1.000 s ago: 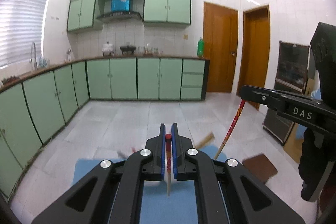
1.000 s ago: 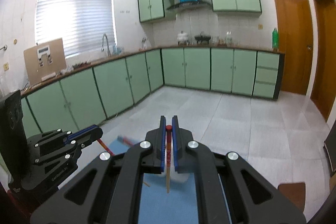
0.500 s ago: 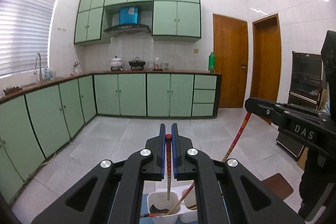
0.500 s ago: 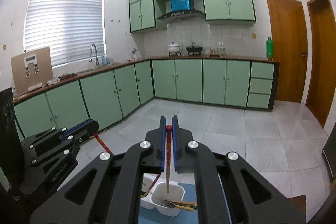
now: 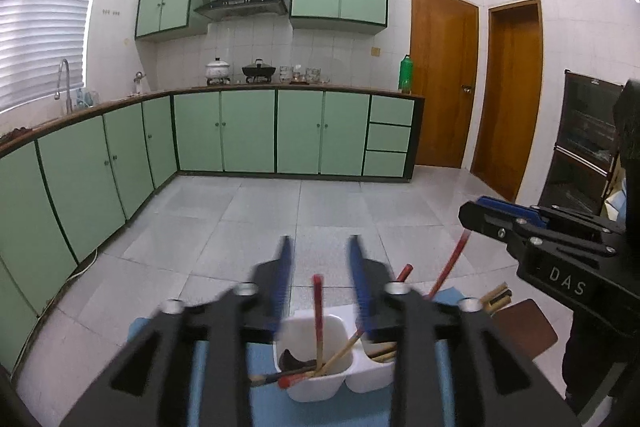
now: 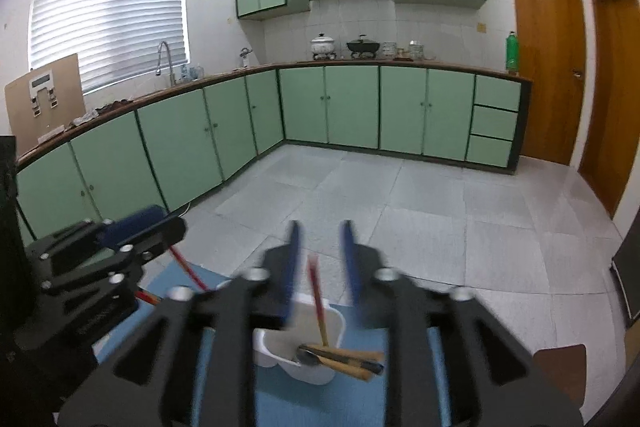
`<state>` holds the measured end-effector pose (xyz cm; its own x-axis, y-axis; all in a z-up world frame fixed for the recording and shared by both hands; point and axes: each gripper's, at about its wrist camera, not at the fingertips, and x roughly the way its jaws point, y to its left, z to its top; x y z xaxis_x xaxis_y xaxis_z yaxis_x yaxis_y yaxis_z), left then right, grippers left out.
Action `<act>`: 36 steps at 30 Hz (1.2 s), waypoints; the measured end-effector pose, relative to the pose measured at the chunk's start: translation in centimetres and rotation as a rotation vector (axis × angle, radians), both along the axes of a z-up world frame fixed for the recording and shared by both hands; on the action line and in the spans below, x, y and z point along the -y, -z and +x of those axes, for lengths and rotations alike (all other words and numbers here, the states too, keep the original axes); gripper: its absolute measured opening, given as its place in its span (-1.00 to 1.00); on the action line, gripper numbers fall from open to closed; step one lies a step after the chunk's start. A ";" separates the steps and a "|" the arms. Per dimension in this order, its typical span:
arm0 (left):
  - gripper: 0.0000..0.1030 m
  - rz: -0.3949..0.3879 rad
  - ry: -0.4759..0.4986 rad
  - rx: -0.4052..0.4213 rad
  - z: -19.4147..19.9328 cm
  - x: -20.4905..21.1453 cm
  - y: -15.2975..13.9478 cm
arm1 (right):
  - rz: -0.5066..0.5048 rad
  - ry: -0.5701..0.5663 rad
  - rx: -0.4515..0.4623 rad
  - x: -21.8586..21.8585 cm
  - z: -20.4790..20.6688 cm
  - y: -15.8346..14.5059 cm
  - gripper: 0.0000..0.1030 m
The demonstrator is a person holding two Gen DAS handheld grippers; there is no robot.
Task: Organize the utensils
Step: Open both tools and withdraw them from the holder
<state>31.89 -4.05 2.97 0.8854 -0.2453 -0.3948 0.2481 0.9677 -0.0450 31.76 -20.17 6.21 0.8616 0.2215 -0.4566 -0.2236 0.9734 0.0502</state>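
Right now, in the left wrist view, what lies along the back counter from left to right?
Faucet → white pot → black wok → glass jars → green bottle.

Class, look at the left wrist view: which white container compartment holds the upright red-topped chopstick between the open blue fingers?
The nearer, left-hand compartment: its chopstick stands upright there; the right compartment's sticks lean.

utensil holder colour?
White. The utensil holder shows best in the left wrist view, standing on the blue mat.
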 end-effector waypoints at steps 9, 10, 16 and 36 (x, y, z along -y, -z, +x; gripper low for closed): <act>0.52 -0.010 -0.026 0.044 -5.5 -1.2 -1.2 | -0.034 0.089 0.070 2.6 -6.9 -0.7 0.66; 0.55 -0.015 -0.027 0.044 -6.4 -1.5 -1.1 | -0.035 0.091 0.076 2.9 -8.1 -0.6 0.70; 0.76 -0.038 -0.052 0.027 -11.1 -2.7 -0.3 | 0.003 0.054 0.070 3.6 -13.7 0.3 0.86; 0.88 0.000 -0.087 0.009 -23.1 -3.0 0.6 | 0.081 0.029 0.057 2.8 -26.6 1.5 0.89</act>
